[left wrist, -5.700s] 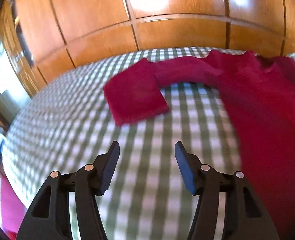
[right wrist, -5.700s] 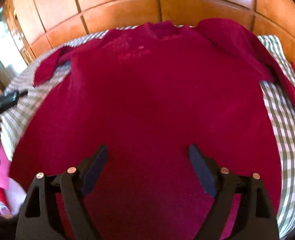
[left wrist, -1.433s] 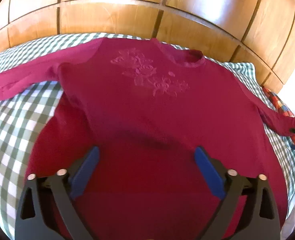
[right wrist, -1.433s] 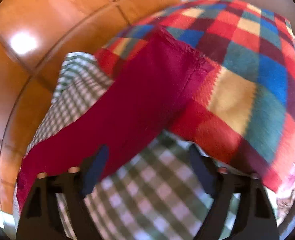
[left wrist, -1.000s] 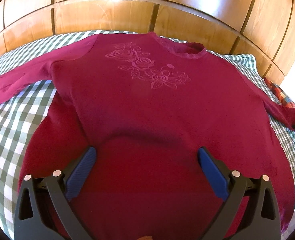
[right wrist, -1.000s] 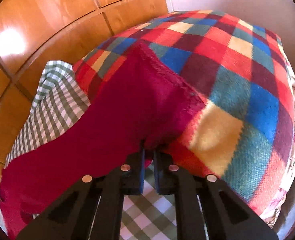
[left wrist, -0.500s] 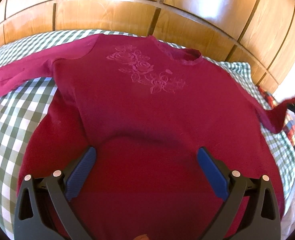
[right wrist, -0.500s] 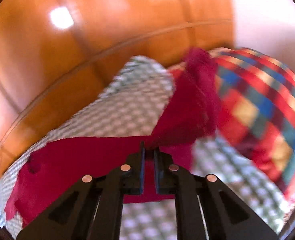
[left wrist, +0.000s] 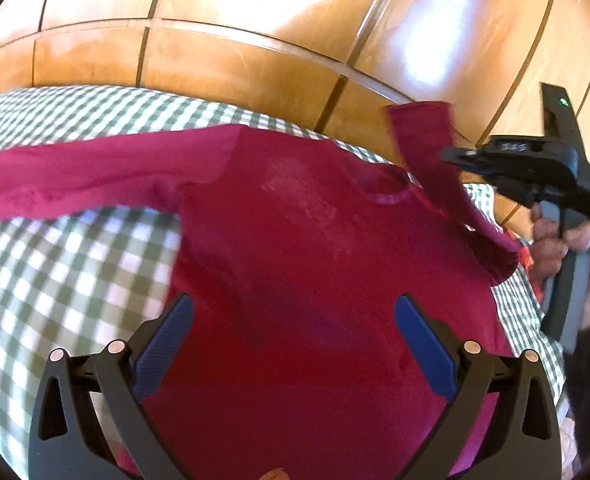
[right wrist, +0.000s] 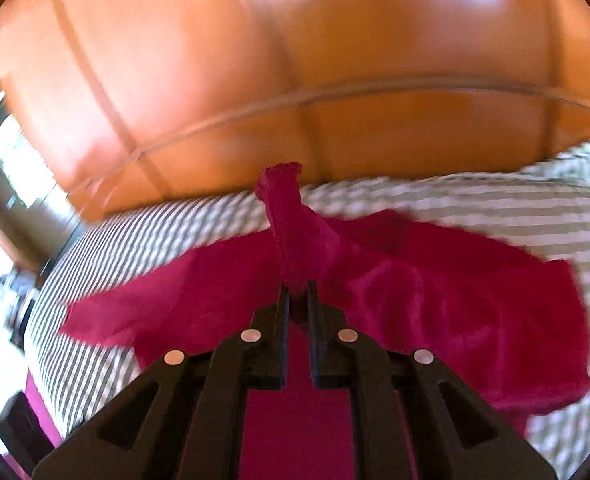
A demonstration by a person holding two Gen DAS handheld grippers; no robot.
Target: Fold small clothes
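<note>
A dark red sweater (left wrist: 315,260) with an embossed flower pattern lies face up on the green-checked bed cover (left wrist: 55,272). My left gripper (left wrist: 293,344) hovers open over its lower body, nothing between the blue pads. My right gripper (right wrist: 296,288) pinches the right sleeve (right wrist: 291,232) near the cuff, and its jaws are just opening with the cloth still between them. From the left wrist view, that sleeve (left wrist: 427,148) is lifted off the bed and carried in over the neckline by the right gripper (left wrist: 451,156). The other sleeve (left wrist: 75,176) lies stretched out to the left.
A glossy wooden panelled wall (left wrist: 255,60) rises right behind the bed. A person's hand (left wrist: 575,248) holds the right gripper's handle at the right edge. Checked cover shows to the left of the sweater and in a strip on the right (left wrist: 519,308).
The right gripper shut on the sleeve cuff over a colourful blanket, then swung it up and left over the sweater. The left gripper rose slightly and stayed open.
</note>
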